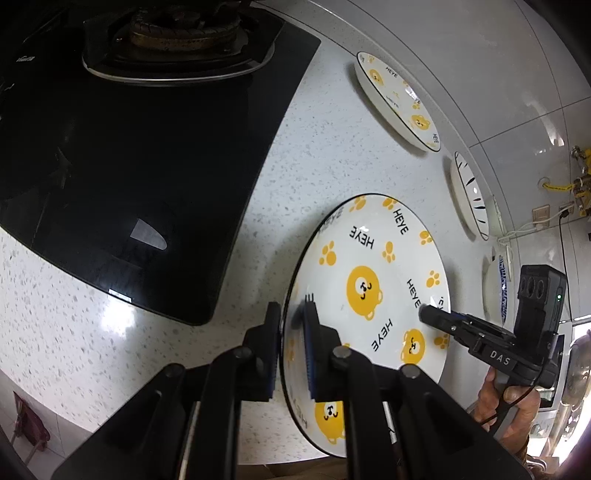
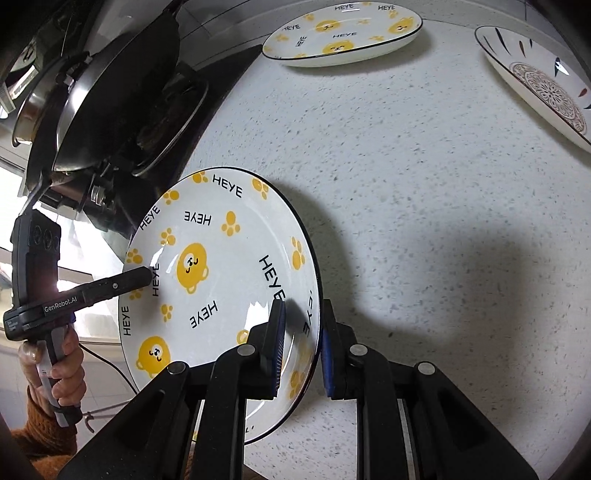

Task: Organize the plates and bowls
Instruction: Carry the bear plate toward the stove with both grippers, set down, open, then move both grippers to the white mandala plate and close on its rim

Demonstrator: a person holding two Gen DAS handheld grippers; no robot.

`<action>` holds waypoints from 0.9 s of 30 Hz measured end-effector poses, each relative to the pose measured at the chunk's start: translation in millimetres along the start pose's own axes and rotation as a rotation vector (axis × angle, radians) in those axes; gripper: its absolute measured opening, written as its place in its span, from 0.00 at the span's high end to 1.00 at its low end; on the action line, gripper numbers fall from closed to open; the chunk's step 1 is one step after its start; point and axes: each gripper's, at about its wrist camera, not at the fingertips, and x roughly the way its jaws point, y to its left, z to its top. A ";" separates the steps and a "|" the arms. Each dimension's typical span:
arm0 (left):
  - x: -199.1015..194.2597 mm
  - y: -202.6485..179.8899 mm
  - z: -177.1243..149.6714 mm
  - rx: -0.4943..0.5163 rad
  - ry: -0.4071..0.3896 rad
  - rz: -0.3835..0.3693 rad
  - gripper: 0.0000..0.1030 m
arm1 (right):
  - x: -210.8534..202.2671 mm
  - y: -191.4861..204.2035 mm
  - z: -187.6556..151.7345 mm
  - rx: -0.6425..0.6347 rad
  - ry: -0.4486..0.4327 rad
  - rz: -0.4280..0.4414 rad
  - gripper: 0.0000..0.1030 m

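Item: bear-print plate (image 1: 369, 291) (image 2: 221, 280), white with yellow bears, paw prints and "HEYE" lettering, dark rim. It sits over the near edge of the speckled desk (image 1: 184, 332) (image 2: 406, 221), just beside the black stove top (image 1: 129, 166), tilted rather than flat (whether any part of it touches the desk cannot be told).

Left hand-held gripper (image 1: 293, 343) (image 2: 142, 275): clamped on the plate's rim, one finger on the printed face and one behind.

Right hand-held gripper (image 2: 301, 347) (image 1: 428, 314): clamped on the opposite rim in the same way, blue pads against both sides.

Also on the desk, toward its far edge: a second bear-print plate (image 1: 399, 99) (image 2: 343, 33), lying flat and well apart from the held one; a striped plate (image 1: 469, 195) (image 2: 539, 81) with a brown medallion at its centre; a blue-patterned dish (image 1: 496, 291), seen edge-on.

Stove fittings: a burner (image 1: 181, 33) and a metal pan (image 2: 85, 110) set over it.
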 end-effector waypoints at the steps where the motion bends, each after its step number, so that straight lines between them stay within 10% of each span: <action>1: 0.5 -0.8 1.3 0.013 -0.002 0.001 0.89 | 1.4 0.8 -0.8 0.000 0.003 -0.002 0.85; 14: -18.0 -13.9 6.8 0.128 -0.072 0.068 0.87 | -9.7 5.3 -3.0 0.012 -0.041 -0.016 0.83; 21: -56.8 -29.8 1.4 0.227 -0.202 0.132 0.86 | -36.6 -3.9 -10.8 0.020 -0.113 -0.034 0.59; 27: -69.1 -79.5 3.9 0.408 -0.326 0.062 0.33 | -81.1 -26.6 -18.4 0.047 -0.231 -0.049 0.21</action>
